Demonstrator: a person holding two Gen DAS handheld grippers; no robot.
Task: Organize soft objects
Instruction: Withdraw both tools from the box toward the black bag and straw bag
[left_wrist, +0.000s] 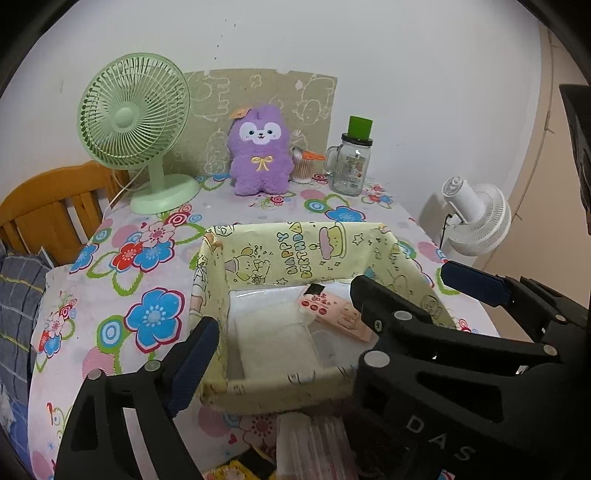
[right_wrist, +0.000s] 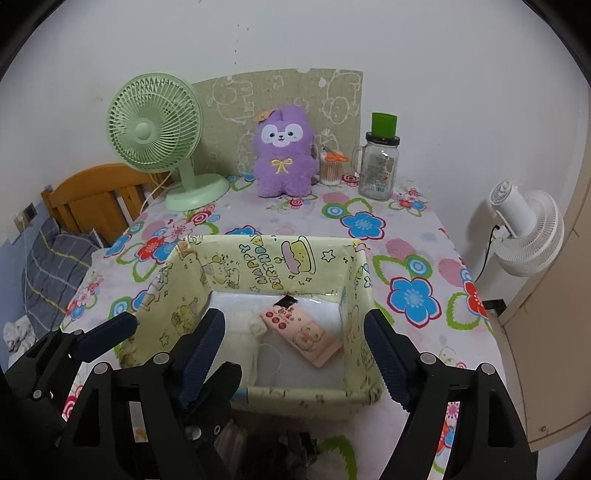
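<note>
Soft packs lie inside the yellow box (right_wrist: 184, 295) at mid-table: a white cloth-like pad (right_wrist: 240, 332) on the left of the floor, a pink printed pack (right_wrist: 301, 334) on the right, long axis running diagonally from far-left to near-right. The box stands on the flowered tablecloth (right_wrist: 406, 236). Against the wall, well apart from the box, sits a purple plush toy (right_wrist: 284, 155), between a green fan (right_wrist: 155, 125) and a glass jar (right_wrist: 380, 170).

Right gripper (right_wrist: 295, 350): jaws wide apart, nothing between the pads, hanging over the near edge of the box. Left gripper (left_wrist: 284, 314): jaws likewise apart and empty, straddling the box's near-left part.

Judgement: the plush toy is the remaining loose soft item. It lies straight ahead, beyond the box, upright, roughly equally distant from both hands; the left looks marginally better aligned.
</note>
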